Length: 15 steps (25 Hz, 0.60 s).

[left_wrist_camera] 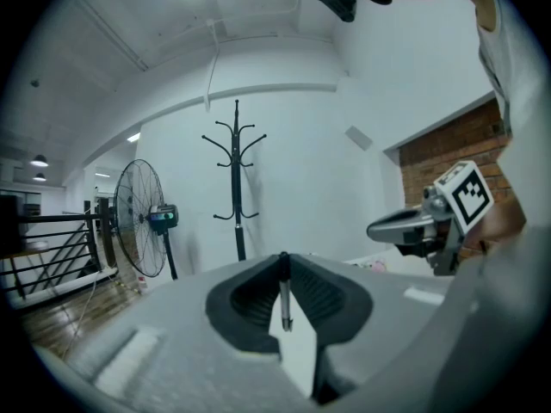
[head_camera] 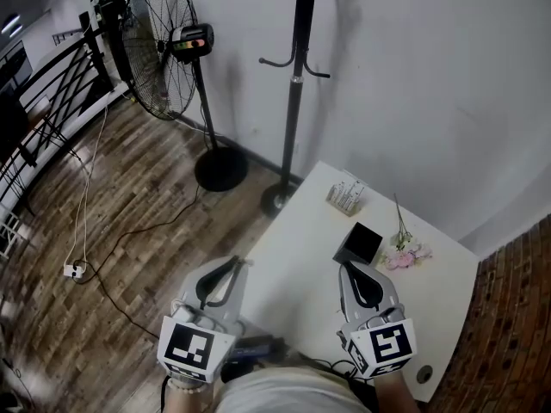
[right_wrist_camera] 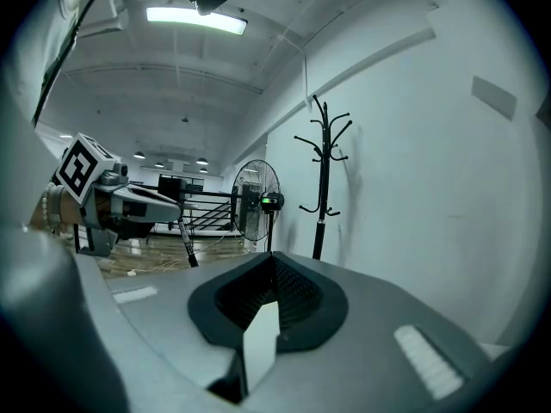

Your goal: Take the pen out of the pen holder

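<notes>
The pen (left_wrist_camera: 285, 299) is seen with its long axis close to upright. Its upper end is pinched at the very tips of the left gripper (left_wrist_camera: 285, 261), and its free end is pointed downward. From the right gripper view the same pen (right_wrist_camera: 187, 246) is shown hanging beneath those tips on a slight slant, its lower end nearer that camera's side. In the head view the pen can hardly be made out below the left gripper (head_camera: 237, 263), which is held near the left edge of the white table (head_camera: 301, 256). The jaws are drawn narrow, clamped on the thin shaft. The black pen holder (head_camera: 360, 243) is found well apart from the pen, just ahead of the right gripper (head_camera: 349, 267), whose jaws are pressed together on nothing. Pink flowers (head_camera: 405, 256) are laid beside the holder.
</notes>
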{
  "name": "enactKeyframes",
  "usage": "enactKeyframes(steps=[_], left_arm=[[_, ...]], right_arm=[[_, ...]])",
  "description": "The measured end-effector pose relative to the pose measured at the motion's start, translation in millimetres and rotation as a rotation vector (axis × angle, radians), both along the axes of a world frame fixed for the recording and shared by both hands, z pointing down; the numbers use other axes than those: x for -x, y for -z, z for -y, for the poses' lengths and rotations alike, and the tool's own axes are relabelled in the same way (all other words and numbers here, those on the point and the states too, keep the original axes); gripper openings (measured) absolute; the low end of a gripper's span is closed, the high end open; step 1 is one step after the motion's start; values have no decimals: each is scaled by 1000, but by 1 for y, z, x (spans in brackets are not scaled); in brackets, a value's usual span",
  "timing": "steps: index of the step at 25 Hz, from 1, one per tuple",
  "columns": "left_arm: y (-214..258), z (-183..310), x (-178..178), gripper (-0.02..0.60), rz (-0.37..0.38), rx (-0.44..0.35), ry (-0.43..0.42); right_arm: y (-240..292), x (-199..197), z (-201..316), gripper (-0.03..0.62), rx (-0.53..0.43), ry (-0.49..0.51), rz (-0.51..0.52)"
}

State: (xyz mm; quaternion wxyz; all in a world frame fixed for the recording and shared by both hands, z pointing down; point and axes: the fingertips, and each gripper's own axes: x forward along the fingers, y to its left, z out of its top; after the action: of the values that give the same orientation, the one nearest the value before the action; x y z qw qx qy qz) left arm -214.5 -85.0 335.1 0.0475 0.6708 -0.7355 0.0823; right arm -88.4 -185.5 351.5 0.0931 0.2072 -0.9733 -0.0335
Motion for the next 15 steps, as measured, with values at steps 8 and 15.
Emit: enactKeyframes(steps=[8, 15], left_arm=[[2, 4, -6, 29, 5, -1, -18], [3, 8, -8, 29, 2, -7, -25]], right_arm=[[1, -5, 1, 5, -6, -7, -3], [0, -7, 2, 5, -7, -17, -4]])
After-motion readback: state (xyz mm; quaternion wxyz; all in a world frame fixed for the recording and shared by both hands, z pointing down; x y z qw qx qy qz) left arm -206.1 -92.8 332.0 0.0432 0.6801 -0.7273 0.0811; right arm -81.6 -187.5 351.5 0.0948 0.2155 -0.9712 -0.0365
